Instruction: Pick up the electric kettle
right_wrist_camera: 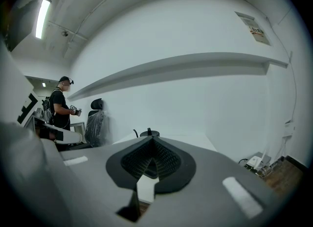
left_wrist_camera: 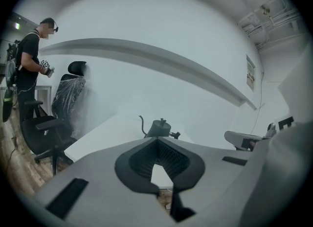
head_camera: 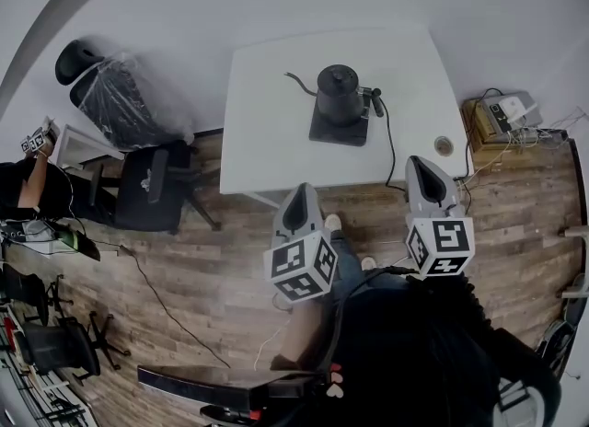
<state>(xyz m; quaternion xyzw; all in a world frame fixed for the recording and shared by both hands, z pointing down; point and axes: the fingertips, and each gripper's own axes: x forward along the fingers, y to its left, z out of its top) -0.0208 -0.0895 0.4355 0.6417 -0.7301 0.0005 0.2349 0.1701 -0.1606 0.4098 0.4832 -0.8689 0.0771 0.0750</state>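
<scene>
A black gooseneck electric kettle (head_camera: 339,92) stands on its dark square base (head_camera: 322,131) near the middle of a white table (head_camera: 267,112). Its spout points left and its handle points right. Both grippers hover in front of the table's near edge, apart from the kettle. My left gripper (head_camera: 303,189) is shut and holds nothing. My right gripper (head_camera: 417,162), over the table's front right corner, is also shut and holds nothing. The left gripper view shows the kettle (left_wrist_camera: 160,127) just beyond the closed left gripper (left_wrist_camera: 157,140). In the right gripper view only the kettle's lid (right_wrist_camera: 149,133) peeks over the closed right gripper (right_wrist_camera: 150,140).
The kettle's power cord (head_camera: 390,153) runs off the table's front edge. A small round object (head_camera: 444,145) lies at the table's right corner. Black office chairs (head_camera: 152,186) and a plastic-wrapped chair (head_camera: 110,94) stand left, with a person (head_camera: 32,177) beyond. A box with cables (head_camera: 502,117) sits right.
</scene>
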